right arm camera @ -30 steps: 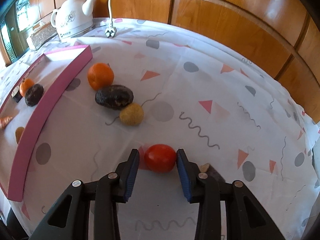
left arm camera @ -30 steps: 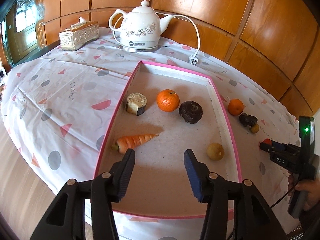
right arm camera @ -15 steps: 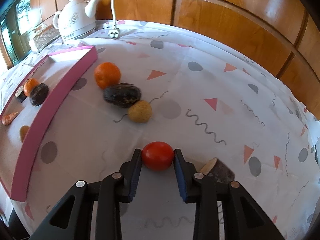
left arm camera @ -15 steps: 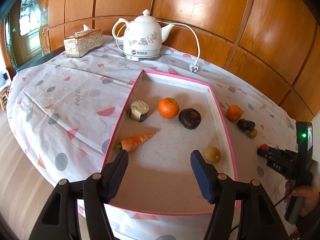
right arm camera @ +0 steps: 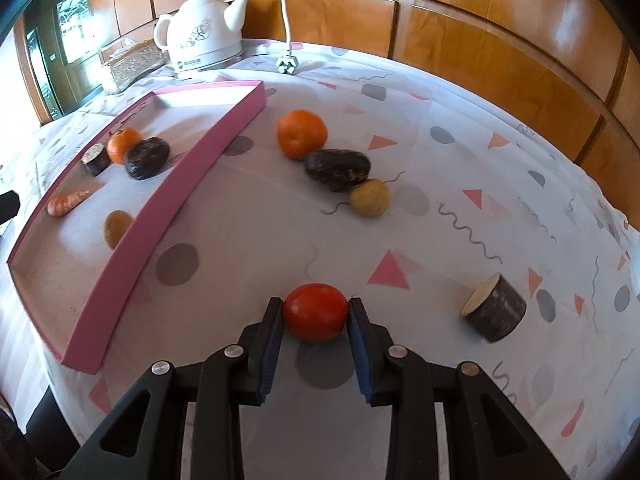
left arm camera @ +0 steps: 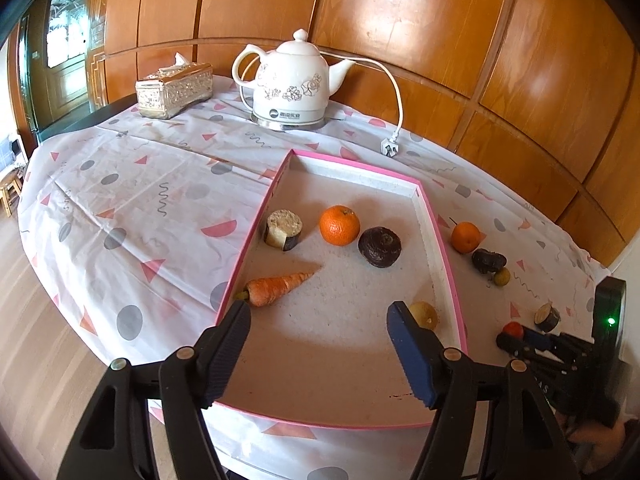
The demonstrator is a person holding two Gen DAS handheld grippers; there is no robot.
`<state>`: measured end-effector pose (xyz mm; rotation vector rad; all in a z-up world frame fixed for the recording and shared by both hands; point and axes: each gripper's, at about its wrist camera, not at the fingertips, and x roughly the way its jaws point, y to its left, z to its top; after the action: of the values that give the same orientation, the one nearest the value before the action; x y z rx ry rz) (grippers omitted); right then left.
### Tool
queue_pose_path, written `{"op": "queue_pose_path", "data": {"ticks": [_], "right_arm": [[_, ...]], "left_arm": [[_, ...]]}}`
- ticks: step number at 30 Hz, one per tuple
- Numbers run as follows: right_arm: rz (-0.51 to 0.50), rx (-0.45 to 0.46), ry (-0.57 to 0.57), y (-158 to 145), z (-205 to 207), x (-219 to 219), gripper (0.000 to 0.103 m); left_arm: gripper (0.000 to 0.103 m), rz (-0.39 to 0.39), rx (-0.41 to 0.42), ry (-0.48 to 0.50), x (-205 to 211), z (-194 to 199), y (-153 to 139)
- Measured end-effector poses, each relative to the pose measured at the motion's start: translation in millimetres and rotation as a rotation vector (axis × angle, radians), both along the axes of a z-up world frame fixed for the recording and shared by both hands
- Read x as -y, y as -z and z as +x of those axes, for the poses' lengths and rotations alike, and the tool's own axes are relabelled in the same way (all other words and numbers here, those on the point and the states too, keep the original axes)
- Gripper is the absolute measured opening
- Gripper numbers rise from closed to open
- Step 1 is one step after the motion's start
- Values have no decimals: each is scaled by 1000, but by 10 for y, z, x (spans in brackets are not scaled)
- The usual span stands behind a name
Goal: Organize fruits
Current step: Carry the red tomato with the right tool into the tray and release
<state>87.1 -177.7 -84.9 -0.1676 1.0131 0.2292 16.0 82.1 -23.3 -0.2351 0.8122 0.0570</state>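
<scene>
The right gripper is clamping a red tomato between its two blue-padded fingers, both pads pressing against the fruit's sides, and the tomato is sitting just above the patterned tablecloth, out on the open cloth to the right of the pink tray. Beyond it, an orange, a dark oblong fruit and a small yellowish round fruit are lying in a touching row, and a dark cut cylinder is tipping on its side off to the right. Over on the other side, the left gripper is hanging spread wide with nothing between its fingers, hovering over the near end of the tray. Inside the tray a carrot, a cut round chunk, another orange, a dark round fruit and a yellowish fruit are resting apart. A white kettle and a tissue box are standing at the far edge.
</scene>
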Motion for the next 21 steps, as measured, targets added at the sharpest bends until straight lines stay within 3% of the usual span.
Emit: {"op": "queue_pose_path", "data": {"ticks": [10, 21], "right_arm": [[47, 43, -58, -245, -110, -220, 32], [141, 73, -178, -560, 67, -754, 32]], "left_arm": [[72, 18, 40, -46, -82, -61, -79], [73, 21, 54, -53, -97, -91, -98]]}}
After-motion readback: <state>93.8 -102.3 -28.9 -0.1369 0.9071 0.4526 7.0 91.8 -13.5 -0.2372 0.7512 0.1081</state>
